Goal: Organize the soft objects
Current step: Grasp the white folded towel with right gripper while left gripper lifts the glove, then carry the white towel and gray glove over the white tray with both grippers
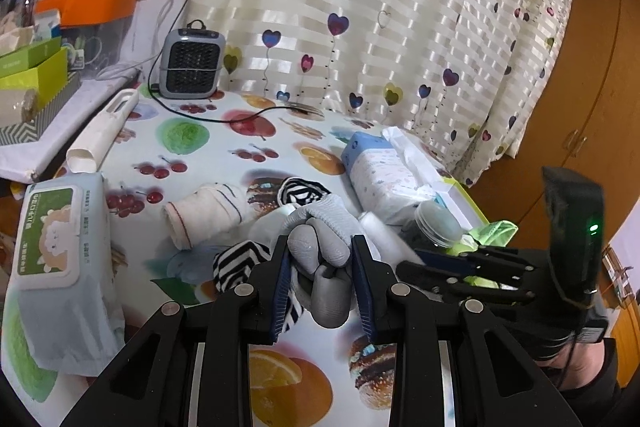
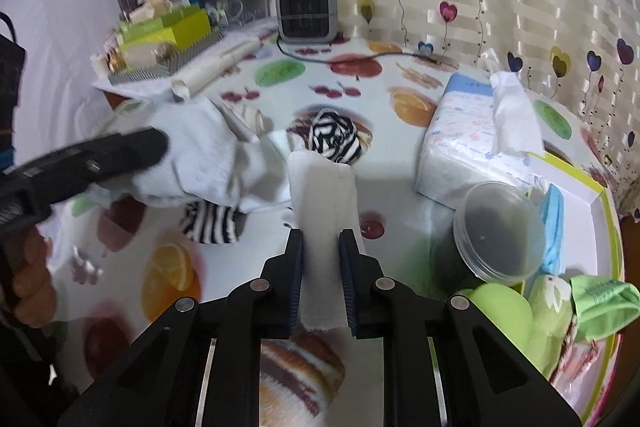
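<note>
My left gripper (image 1: 320,247) is shut on a grey-and-white work glove (image 1: 324,213), whose grey fingertips bunch between the pads just above the fruit-print tablecloth (image 1: 224,131). In the right wrist view my right gripper (image 2: 322,239) is shut on an upright white cloth roll (image 2: 322,195). To its left, the left gripper (image 2: 156,147) shows blurred with the glove (image 2: 208,155). Striped black-and-white socks (image 2: 334,137) lie behind and beside it (image 2: 210,227). A rolled white sock (image 1: 208,215) lies left of the glove. The right gripper (image 1: 424,259) reaches in from the right.
A green-rimmed white box (image 2: 596,203) at the right holds a clear jar (image 2: 496,231), a blue cloth (image 2: 554,227) and green soft items (image 2: 552,307). A tissue pack (image 2: 468,143), a wet-wipes pack (image 1: 60,259), a small heater (image 1: 190,65) and cluttered boxes (image 1: 36,71) surround the table.
</note>
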Tool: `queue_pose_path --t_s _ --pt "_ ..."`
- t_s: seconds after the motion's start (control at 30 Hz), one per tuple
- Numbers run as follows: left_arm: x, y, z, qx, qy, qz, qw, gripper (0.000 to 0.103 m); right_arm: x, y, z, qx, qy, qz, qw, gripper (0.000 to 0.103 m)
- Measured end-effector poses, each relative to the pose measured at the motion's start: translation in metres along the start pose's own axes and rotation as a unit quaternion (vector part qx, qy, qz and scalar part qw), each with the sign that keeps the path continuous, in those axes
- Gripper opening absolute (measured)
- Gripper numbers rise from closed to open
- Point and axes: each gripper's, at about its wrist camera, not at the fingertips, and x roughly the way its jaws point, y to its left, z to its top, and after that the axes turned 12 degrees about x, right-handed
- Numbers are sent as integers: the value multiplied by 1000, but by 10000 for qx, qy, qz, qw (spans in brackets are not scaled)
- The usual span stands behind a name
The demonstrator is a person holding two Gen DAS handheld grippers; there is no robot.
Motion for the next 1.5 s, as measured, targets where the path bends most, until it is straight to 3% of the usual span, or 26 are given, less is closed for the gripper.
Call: queue_pose_path --t_s 0.57,1.5 --pt "-25 -44 9 394 -160 -160 9990 28 -70 0 -12 124 -741 153 9971 19" --pt "-15 -79 21 686 -138 -484 9964 28 -101 -33 -21 451 -1047 -31 9935 19"
